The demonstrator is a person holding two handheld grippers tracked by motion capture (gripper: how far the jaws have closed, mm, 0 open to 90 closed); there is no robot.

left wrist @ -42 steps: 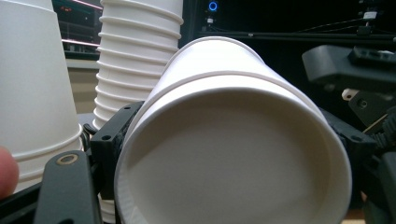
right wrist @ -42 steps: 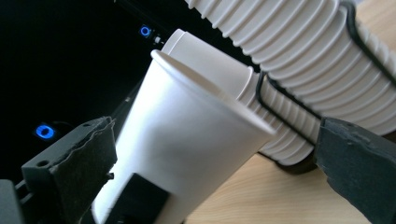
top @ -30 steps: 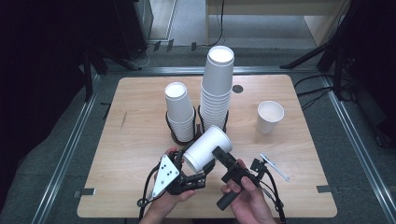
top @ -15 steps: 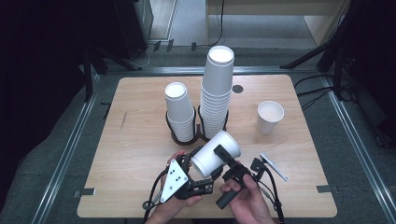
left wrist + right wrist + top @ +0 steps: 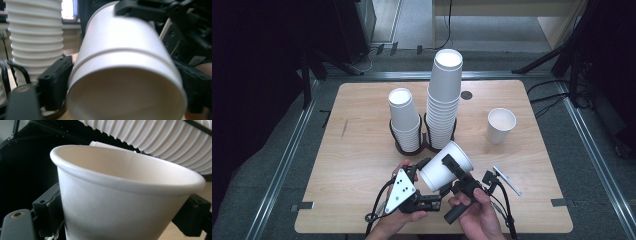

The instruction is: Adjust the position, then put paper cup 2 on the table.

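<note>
Hands at the near table edge hold two black claws around one white paper cup (image 5: 446,166), tilted with its mouth up and away. Right claw (image 5: 451,175) has just been closing and now pinches the cup's wall from both sides. Left claw (image 5: 424,172) has just been opening; its jaws stand spread beside the cup's base. Two stacks of white paper cups (image 5: 443,97) rise just beyond both claws.
</note>
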